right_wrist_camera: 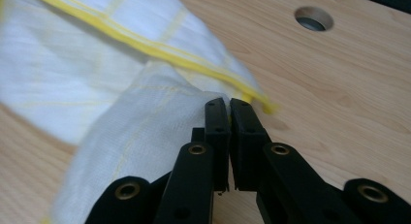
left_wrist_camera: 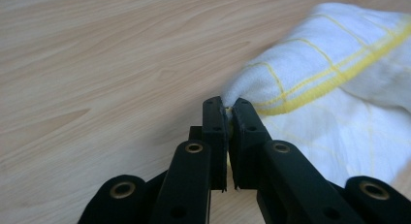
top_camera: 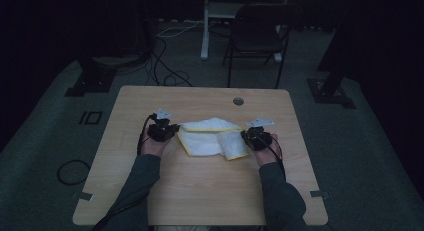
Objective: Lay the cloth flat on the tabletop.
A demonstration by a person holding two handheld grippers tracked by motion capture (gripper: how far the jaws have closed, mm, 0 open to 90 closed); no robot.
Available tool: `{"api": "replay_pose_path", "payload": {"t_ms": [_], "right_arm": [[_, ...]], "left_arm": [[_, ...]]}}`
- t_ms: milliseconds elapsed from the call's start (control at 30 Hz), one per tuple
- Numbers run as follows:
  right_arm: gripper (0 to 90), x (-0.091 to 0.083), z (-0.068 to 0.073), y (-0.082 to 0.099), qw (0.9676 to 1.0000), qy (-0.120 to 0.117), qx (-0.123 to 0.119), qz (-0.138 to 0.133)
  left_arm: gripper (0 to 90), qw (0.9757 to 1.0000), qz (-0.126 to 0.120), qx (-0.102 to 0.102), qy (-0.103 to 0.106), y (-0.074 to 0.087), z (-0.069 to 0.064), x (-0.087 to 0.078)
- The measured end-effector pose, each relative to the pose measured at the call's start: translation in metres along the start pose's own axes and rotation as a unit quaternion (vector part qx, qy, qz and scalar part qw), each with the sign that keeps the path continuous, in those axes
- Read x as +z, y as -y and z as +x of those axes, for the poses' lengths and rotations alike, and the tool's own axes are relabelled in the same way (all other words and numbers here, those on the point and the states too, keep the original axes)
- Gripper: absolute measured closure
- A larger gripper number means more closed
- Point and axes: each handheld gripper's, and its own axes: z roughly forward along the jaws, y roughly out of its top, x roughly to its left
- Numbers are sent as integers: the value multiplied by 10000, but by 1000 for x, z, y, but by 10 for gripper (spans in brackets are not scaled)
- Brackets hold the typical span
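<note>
Two grippers are working one white cloth (top_camera: 212,137) with yellow edging, which is lying partly folded near the middle of the wooden table (top_camera: 200,191). No brand, label or readable writing is showing on the cloth, the tools or the tabletop.

At the cloth's left end, the left gripper (top_camera: 172,129) is pinching: in the left gripper view its black jaws are standing pressed together on a corner of the cloth (left_wrist_camera: 334,78), with a sliver of white fabric and yellow hem squeezed between the pads (left_wrist_camera: 228,118). From that pinch the corner is rising in a small peak, while the rest is spreading away to the right over the wood.

At the right end, the right gripper (top_camera: 246,136) is doing the same. In the right gripper view its jaws are sitting closed with almost no gap (right_wrist_camera: 228,105), and a white fold of the cloth (right_wrist_camera: 97,78) is running in between the tips, just beside the yellow hem.

Counted: one cloth, two grippers, one in each hand, and two grey three-cornered plates, one on top of each tool. One round cable hole (top_camera: 238,101) is sitting in the table's far edge, well apart from the cloth. One dark chair (top_camera: 257,33) is standing on the floor beyond the table.
</note>
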Motion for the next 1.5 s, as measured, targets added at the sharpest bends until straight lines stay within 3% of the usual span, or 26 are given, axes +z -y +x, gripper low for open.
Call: {"api": "replay_pose_path", "payload": {"t_ms": [267,400,600,900,967,1033,1067,1200,1300,1333,1400,1500], "right_arm": [[873,9,-11,7,9995,177,94,245],[872,14,-12,10,9981,426,22,453],[857,14,-17,16,9973,424,64,593],[857,7,-20,28,9962,511,17,699],[812,4,-20,30,9968,485,22,636],[709,-2,-18,30,9981,425,-9,440],[660,-7,-15,30,9987,398,-102,291],[624,-17,5,24,9983,212,-543,-25],[664,-17,28,20,9944,-204,-1023,-176],[664,-17,28,20,9944,-204,-1023,-176],[665,-11,51,18,9892,-479,-1368,-216],[657,0,69,17,9864,-675,-1489,-157]], "left_arm": [[856,9989,116,-413,-202,6,15,6],[730,9978,63,-553,-361,7,19,5],[676,9988,91,-338,-351,8,14,-1],[613,9993,264,248,-114,18,-21,0],[608,9990,297,335,-27,24,-28,0],[596,9983,353,454,46,30,-36,1],[590,9980,382,507,51,32,-39,2],[590,9976,408,546,107,41,-47,3],[590,9975,405,568,138,45,-50,1],[590,9975,405,568,138,45,-50,1],[591,9976,348,584,152,47,-54,-3],[590,9978,290,576,166,47,-54,-8]]}}
